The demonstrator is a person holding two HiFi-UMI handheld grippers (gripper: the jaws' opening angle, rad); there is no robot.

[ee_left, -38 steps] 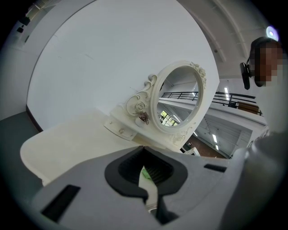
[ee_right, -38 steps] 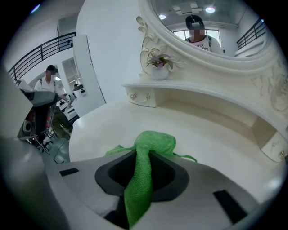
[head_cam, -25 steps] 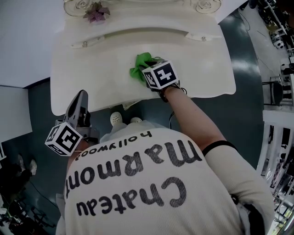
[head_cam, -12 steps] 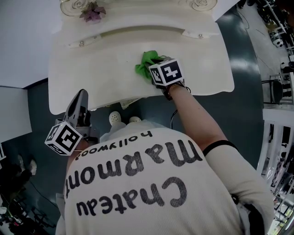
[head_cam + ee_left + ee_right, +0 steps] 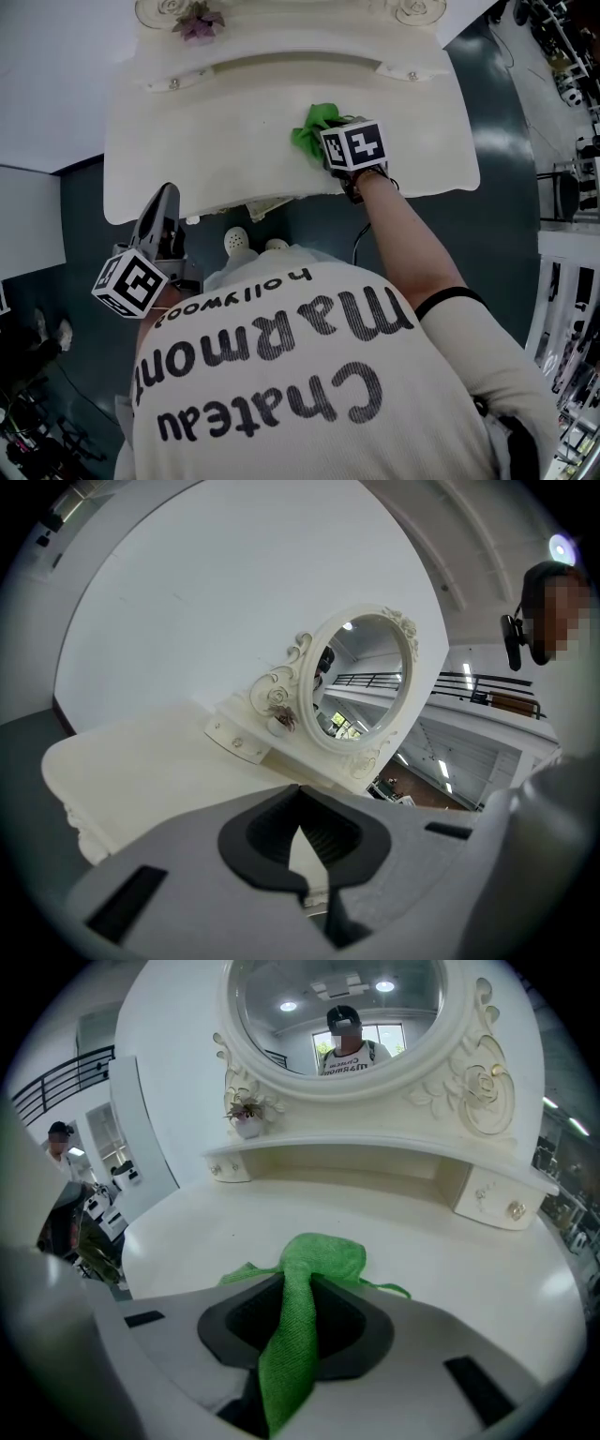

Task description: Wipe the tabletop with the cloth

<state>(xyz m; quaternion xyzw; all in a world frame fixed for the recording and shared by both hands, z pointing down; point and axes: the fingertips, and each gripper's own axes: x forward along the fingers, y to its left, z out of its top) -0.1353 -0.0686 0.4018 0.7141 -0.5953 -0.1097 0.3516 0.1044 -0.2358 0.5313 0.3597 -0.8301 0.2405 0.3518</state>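
Bench: cream-white carved dressing bench (image 5: pixel 187 141) is carrying a bright green microfibre cloth (image 5: pixel 323 1260) right of centre, near its front edge.
Mirror: oval ornate-framed mirror (image 5: pixel 337 1016) is standing at the bench's back.
Right gripper (image 5: pixel 298 1344): jaws are clenching the cloth's near end.
Left gripper (image 5: pixel 302 855): jaws are resting together, empty, beside the front-left edge.
Cloth: bunching on the bench ahead of the right jaws.

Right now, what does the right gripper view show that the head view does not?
Only the right gripper view: the oval mirror glass, and the right tongs pinching a strip of the green cloth. Only the head view: the left tongs, away from the cloth near the table's front left corner. Both: the cloth bunched on the white tabletop, and the flower pot.
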